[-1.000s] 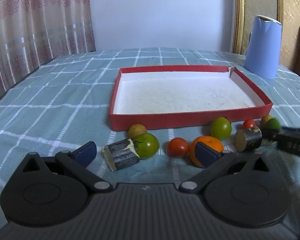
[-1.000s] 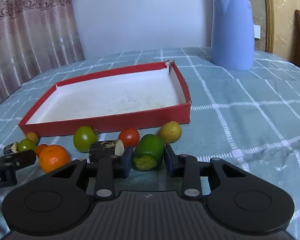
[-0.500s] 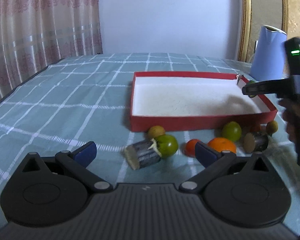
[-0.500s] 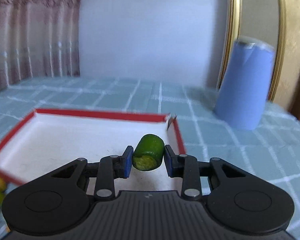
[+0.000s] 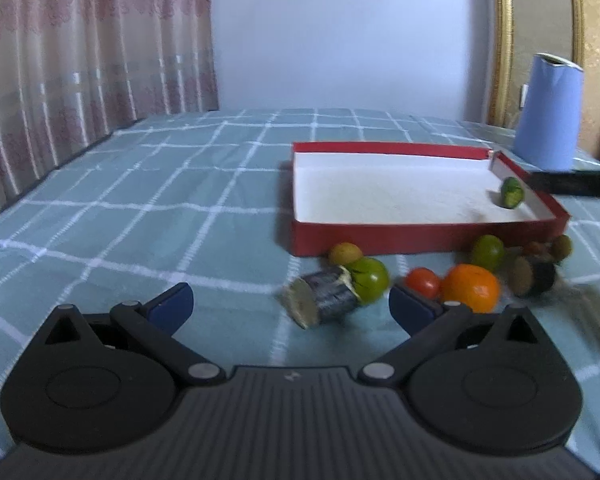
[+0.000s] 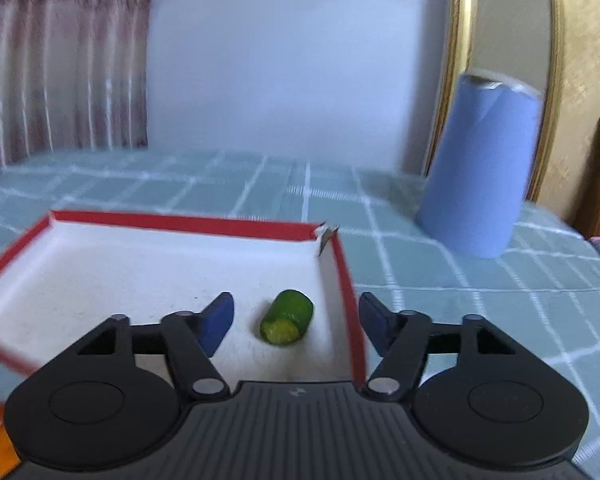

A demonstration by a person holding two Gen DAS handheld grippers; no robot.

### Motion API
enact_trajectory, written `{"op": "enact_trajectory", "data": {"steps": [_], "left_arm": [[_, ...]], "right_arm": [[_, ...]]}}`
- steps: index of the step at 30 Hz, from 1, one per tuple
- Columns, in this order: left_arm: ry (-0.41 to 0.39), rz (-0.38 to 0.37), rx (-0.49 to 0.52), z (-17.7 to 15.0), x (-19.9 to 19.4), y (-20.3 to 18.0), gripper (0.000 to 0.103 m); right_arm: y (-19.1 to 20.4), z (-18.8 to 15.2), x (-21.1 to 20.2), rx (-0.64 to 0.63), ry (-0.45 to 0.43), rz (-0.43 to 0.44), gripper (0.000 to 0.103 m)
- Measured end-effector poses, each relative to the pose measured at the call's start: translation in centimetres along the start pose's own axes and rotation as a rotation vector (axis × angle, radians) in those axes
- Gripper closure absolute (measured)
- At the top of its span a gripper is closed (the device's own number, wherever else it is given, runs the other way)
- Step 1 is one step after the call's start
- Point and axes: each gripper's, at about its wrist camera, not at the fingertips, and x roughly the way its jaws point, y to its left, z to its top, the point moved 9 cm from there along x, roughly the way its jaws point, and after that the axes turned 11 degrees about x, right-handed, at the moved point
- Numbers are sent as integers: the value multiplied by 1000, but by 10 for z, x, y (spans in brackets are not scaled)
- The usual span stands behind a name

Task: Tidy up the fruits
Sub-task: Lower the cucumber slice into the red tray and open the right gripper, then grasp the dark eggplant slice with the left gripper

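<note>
A short green cucumber piece (image 6: 287, 317) lies in the near right corner of the red tray (image 6: 188, 222), also seen as the green piece (image 5: 512, 192) in the left wrist view. My right gripper (image 6: 296, 319) hovers over it with its jaws opening; the piece sits between the blue pads (image 6: 220, 320), untouched. My left gripper (image 5: 291, 306) stands open low over the cloth, in front of a cut cane piece (image 5: 324, 300). Beside it lie a green tomato (image 5: 370, 278), a red tomato (image 5: 422, 282) and an orange (image 5: 470, 286), all before the tray's front wall (image 5: 420, 236).
A yellow fruit (image 5: 344, 253), a green fruit (image 5: 487, 251), a second dark cane piece (image 5: 534, 276) and small fruits lie along the tray's front. A blue jug (image 6: 484, 168) stands behind the tray on the right. Checked cloth covers the table; curtains hang at the left.
My right gripper lifted the green piece off the cloth, carried it over the tray and let it go; its jaws have spread. The left gripper drifted left, so the tray sits further right in its view.
</note>
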Motion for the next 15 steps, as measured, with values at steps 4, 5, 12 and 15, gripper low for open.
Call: {"op": "enact_trajectory", "data": {"steps": [4, 5, 12, 15], "left_arm": [[23, 5, 17, 0, 10, -1, 0], [25, 2, 24, 0, 12, -4, 0], [47, -2, 53, 1, 20, -15, 24], [54, -45, 44, -3, 22, -19, 34]], "right_arm": [[-23, -16, -43, 27, -72, -2, 32], [-32, -20, -50, 50, -83, -12, 32], [-54, -49, -40, 103, 92, -76, 32], [-54, -61, -37, 101, 157, -84, 32]]}}
